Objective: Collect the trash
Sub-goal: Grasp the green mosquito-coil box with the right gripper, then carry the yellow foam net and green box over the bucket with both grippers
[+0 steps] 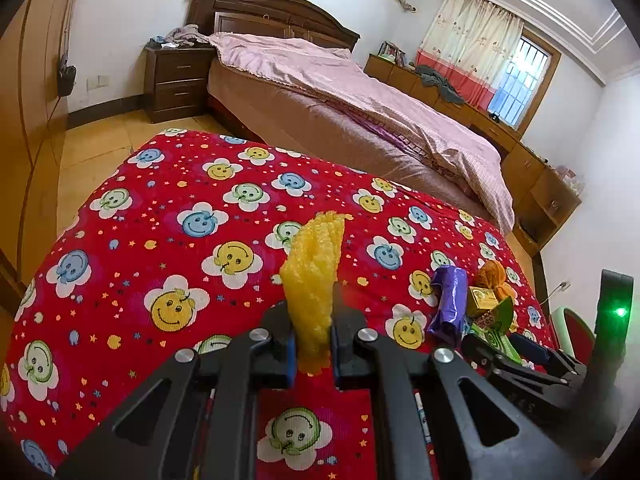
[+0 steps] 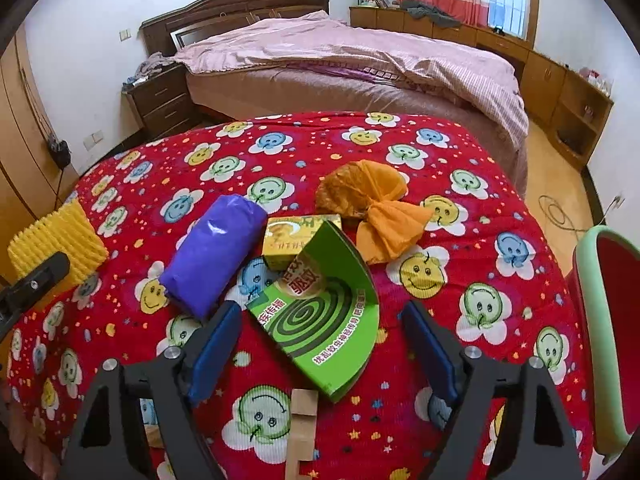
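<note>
My left gripper is shut on a yellow foam net sleeve and holds it upright above the red smiley-flower cloth; the sleeve also shows at the left of the right wrist view. My right gripper is open, its jaws either side of a green mosquito-coil box. Beyond it lie a small yellow box, a purple packet and a crumpled orange wrapper. In the left wrist view these lie at the right: the purple packet and the orange wrapper.
The red cloth covers a table. A bed with a pink cover stands behind, with a dark nightstand and wooden cabinets. A red chair with a green rim is at the right. A wooden piece lies near the front edge.
</note>
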Demonstrator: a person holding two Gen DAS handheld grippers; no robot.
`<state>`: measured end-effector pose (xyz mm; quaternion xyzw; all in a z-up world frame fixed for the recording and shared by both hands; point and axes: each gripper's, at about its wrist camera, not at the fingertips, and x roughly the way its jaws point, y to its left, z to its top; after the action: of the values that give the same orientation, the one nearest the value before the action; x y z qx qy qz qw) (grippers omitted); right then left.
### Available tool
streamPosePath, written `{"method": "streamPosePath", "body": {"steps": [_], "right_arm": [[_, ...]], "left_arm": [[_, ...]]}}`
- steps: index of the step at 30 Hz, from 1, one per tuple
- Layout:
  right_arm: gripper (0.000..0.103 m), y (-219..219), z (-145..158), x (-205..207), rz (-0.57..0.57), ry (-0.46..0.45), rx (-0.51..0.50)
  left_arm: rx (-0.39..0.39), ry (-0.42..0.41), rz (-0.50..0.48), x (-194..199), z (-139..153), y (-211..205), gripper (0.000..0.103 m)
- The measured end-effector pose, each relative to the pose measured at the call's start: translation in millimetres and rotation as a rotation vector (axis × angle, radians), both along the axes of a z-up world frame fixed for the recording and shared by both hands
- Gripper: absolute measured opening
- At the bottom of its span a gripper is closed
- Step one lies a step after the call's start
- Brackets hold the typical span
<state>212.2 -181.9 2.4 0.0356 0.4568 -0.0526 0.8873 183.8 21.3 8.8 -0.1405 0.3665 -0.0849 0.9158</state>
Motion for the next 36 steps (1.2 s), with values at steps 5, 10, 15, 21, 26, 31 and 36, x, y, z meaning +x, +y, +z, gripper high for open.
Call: {"method": "streamPosePath", "body": {"steps": [5,10,15,21,26,31,36], "right_arm": [[0.07,3,1,-1,0.005,-0.006,-0.006],[0.069,-2,5,-6,0.002,-0.02,0.043],[0.069,-9,18,-20,-0.012,-0.062,0.087],[0.069,-22,42,-44,-0.045,-0.131,0.112],[0.069,-34,62,-69,-0.076,-0.18,0.124],[0.069,-45,78,-93,-0.099,-0.22,0.142],[0.069,-51,96,-116,-0.106,-0.268,0.147]], "left_arm": [[0.004,-0.008,-0.005,-1,1,-2,0.011],[0.005,-0.02,-0.009,-4,3,-4,0.011],[-0.008,-0.031,-0.031,-9,9,-9,0.011],[0.0,-0.056,-0.076,-17,19,-22,0.011],[0.001,-0.085,-0.099,-26,35,-32,0.011],[0.006,-0.12,-0.127,-43,56,-43,0.011],[0.003,-0.142,-0.148,-61,72,-51,0.011]]}}
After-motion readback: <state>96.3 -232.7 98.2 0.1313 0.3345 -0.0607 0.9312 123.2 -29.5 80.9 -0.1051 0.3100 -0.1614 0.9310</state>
